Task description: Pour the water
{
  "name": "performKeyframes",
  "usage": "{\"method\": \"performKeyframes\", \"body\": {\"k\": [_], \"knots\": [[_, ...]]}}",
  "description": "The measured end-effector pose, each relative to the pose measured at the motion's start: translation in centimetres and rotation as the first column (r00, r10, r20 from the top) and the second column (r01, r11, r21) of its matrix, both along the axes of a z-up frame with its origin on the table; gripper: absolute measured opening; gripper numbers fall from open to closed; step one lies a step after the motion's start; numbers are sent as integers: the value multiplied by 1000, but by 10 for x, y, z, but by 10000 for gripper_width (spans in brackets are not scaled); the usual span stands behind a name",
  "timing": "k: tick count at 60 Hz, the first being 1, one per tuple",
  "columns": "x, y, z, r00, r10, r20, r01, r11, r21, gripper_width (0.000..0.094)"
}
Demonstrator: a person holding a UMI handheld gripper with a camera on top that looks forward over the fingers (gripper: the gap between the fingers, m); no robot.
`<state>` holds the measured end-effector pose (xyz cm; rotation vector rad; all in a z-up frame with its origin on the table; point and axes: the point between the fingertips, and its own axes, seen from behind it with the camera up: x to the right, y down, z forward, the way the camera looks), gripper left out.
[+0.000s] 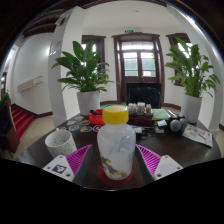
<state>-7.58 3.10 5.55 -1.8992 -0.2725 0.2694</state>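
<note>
A clear plastic bottle [115, 148] with a yellow cap stands upright on a red coaster [116, 178] on the dark table [190, 150]. It is between my fingers, and the magenta pads [76, 160] meet its sides left and right with no gap showing. My gripper [115, 150] is shut on the bottle, whose base still rests on the coaster. A white cup [60, 142] stands on the table just left of the left finger.
Books, headphones [176, 124] and small items lie across the table behind the bottle. Two large potted plants [84, 72] stand against the far wall, one each side of a doorway. A red chair is at the left.
</note>
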Motion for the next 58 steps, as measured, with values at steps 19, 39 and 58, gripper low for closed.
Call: {"method": "performKeyframes", "body": {"k": [19,39,58], "knots": [[4,-126,22,991,-135,0,135,991,3,856],[5,-200,49,972,-221,81,216,974,60,862],[0,-215,83,969,-247,12,244,962,124,861]]}}
